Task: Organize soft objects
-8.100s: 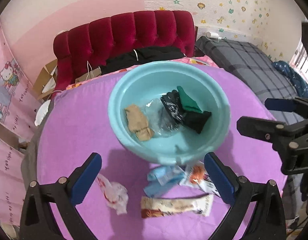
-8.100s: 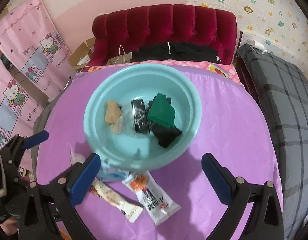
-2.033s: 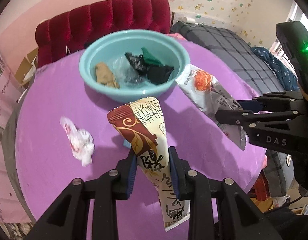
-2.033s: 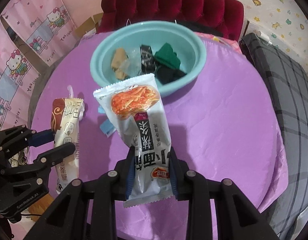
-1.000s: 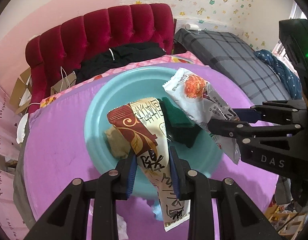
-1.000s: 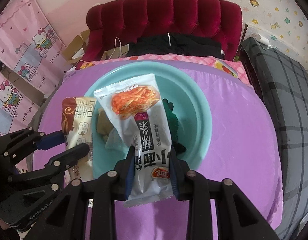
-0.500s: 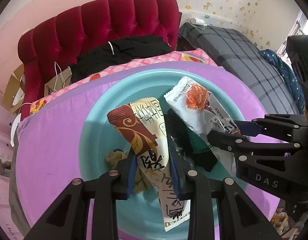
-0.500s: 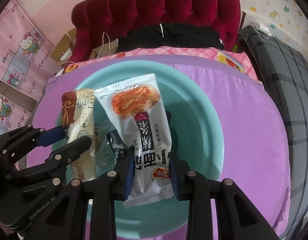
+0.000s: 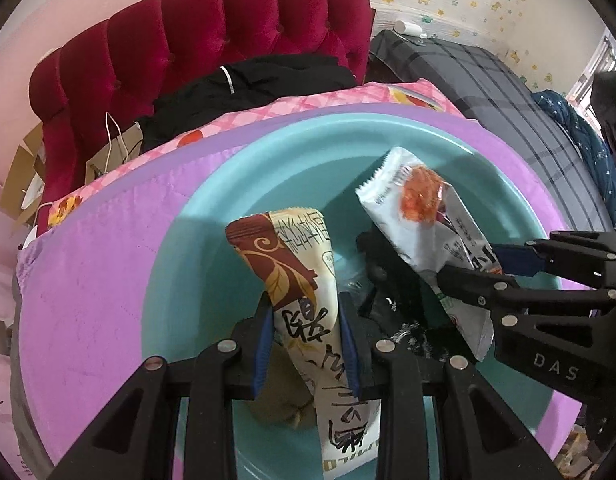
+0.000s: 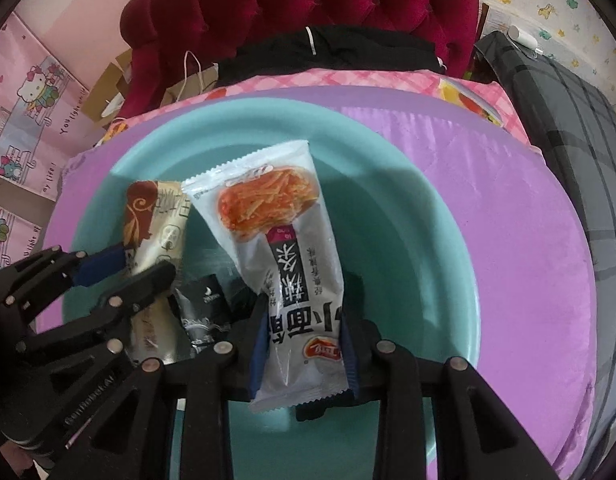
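My left gripper [image 9: 306, 320] is shut on a brown-and-cream snack packet [image 9: 292, 264], held low over the teal basin [image 9: 236, 168]. To its right, my right gripper [image 9: 480, 268] pinches a white packet with an orange picture [image 9: 420, 216]. The right wrist view shows the right gripper [image 10: 304, 320] shut on that white packet [image 10: 284, 232] inside the basin's [image 10: 428, 216] rim. The left gripper [image 10: 148, 264] holds the brown packet [image 10: 156, 220] beside it. Dark clothes [image 9: 396, 292], a tan cloth [image 9: 280, 404] and a black packet [image 10: 204, 304] lie in the basin.
The basin stands on a round table under a purple cloth [image 9: 108, 260]. Behind it are a red tufted headboard [image 9: 212, 32] with a black garment [image 9: 260, 80], and a grey plaid bed [image 9: 488, 88] to the right. Pink posters [image 10: 24, 92] hang at the left.
Both grippers have sunk toward the basin with their packets still gripped; the basin now fills most of each view and the packets hang inside its rim.
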`<state>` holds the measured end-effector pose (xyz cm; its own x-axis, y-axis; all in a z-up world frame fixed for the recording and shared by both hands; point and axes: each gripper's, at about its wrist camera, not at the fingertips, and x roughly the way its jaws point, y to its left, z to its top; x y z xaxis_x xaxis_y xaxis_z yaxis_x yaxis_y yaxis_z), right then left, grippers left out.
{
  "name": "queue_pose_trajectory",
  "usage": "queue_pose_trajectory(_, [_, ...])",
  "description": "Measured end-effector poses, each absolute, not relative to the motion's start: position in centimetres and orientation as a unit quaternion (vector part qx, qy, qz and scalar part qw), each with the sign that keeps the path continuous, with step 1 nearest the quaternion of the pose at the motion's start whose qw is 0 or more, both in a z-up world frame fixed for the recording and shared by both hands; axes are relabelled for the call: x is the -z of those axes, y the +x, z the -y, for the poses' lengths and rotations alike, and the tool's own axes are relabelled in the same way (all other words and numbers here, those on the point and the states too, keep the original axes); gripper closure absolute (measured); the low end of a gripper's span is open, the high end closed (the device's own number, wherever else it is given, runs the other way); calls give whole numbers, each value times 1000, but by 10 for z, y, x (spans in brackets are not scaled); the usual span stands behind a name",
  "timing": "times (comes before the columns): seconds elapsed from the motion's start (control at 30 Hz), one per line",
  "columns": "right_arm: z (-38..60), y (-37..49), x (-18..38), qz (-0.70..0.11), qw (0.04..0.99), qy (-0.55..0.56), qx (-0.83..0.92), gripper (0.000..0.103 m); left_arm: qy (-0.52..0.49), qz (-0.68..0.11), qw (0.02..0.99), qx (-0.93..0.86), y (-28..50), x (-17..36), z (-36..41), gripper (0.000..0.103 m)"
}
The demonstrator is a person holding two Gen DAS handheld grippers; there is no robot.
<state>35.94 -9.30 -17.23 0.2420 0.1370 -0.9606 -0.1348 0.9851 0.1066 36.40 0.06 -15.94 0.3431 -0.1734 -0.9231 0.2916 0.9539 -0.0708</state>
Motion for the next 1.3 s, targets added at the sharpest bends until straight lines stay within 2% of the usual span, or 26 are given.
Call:
queue_pose_trajectory(0.4, [91, 355, 161, -598, 796, 14, -94, 66, 70, -546, 824, 132, 359, 157, 2, 70])
queue_pose_trajectory(0.53, [92, 350, 152, -588, 803, 14, -92, 56, 74, -543, 827, 125, 354, 153, 2, 67])
queue_pose_trajectory(0.6, [93, 348, 147, -583, 807, 13, -91, 51, 79, -538, 831, 118, 352, 150, 2, 49])
queue_pose_trajectory(0.63, [94, 347, 144, -580, 810, 11, -91, 50, 82, -533, 835, 113, 350, 147, 3, 30])
queue_pose_trajectory(0.67, [94, 345, 141, -576, 813, 6, -87, 45, 84, -527, 839, 108, 348, 144, 3, 18])
queue_pose_trajectory(0.7, [94, 343, 138, -573, 815, 3, -84, 42, 84, -523, 842, 104, 347, 142, 3, 15])
queue_pose_trajectory(0.8, [96, 336, 131, -566, 820, 5, -81, 20, 86, -513, 849, 96, 343, 135, 4, 0])
queue_pose_trajectory(0.87, [98, 332, 128, -563, 823, 6, -80, 5, 88, -509, 851, 92, 338, 131, 4, 0])
queue_pose_trajectory(0.93, [99, 327, 126, -559, 826, 1, -76, 0, 93, -506, 853, 89, 332, 128, 5, 0])
queue_pose_trajectory(1.3, [103, 275, 95, -536, 838, -5, -102, 0, 87, -495, 862, 66, 278, 104, 3, 0])
